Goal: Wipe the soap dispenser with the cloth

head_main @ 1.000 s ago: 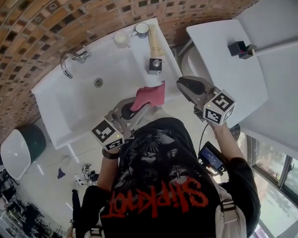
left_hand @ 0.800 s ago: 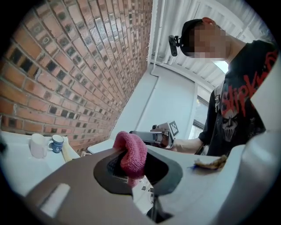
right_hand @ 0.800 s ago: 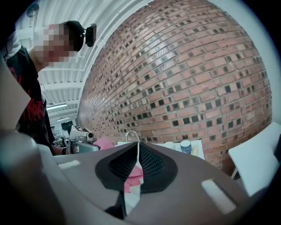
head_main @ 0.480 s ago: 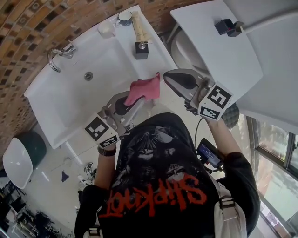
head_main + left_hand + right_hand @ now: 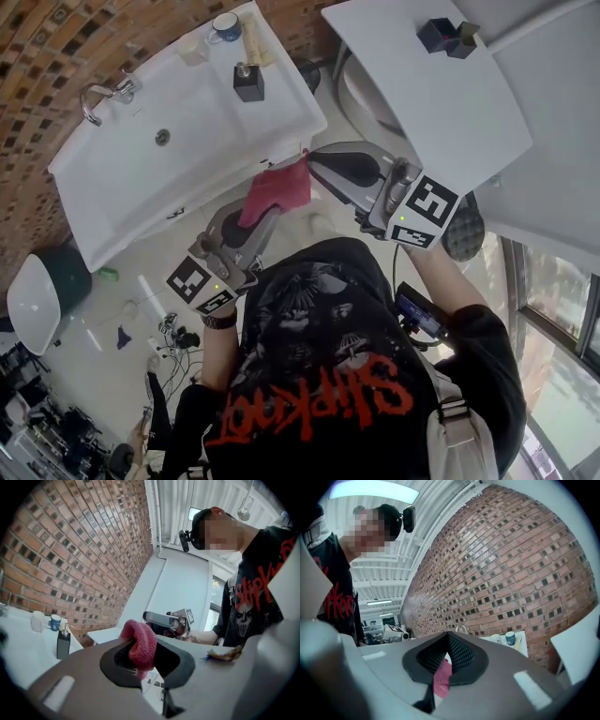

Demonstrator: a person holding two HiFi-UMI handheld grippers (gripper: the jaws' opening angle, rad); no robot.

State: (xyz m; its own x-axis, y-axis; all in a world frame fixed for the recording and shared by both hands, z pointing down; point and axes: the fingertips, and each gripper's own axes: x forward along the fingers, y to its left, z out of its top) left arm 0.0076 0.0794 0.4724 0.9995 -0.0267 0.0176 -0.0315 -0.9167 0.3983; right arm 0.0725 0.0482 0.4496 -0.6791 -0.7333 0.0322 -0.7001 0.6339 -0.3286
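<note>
The black soap dispenser (image 5: pixel 248 82) stands on the sink's back right corner and also shows small at the left of the left gripper view (image 5: pixel 63 644). My left gripper (image 5: pixel 262 214) is shut on a bunched pink cloth (image 5: pixel 277 190), which bulges up from its pads (image 5: pixel 139 644). It hangs over the floor in front of the sink, well short of the dispenser. My right gripper (image 5: pixel 314 161) is shut, with its tip right beside the cloth's upper corner. In the right gripper view the pads (image 5: pixel 449 641) meet, and the pink cloth (image 5: pixel 442 679) shows through the gap below them.
The white sink (image 5: pixel 187 141) has a chrome tap (image 5: pixel 103 94) at the left. A mug (image 5: pixel 225 25), a white cup (image 5: pixel 192 49) and a pale tube (image 5: pixel 251 37) stand along its back. A white slab (image 5: pixel 441 103) with a black object (image 5: pixel 436 35) lies to the right. A brick wall is behind.
Both grippers have drawn back from the sink's front edge. The cloth, earlier over the rim, now hangs off it over the floor. The right gripper stays close beside it.
</note>
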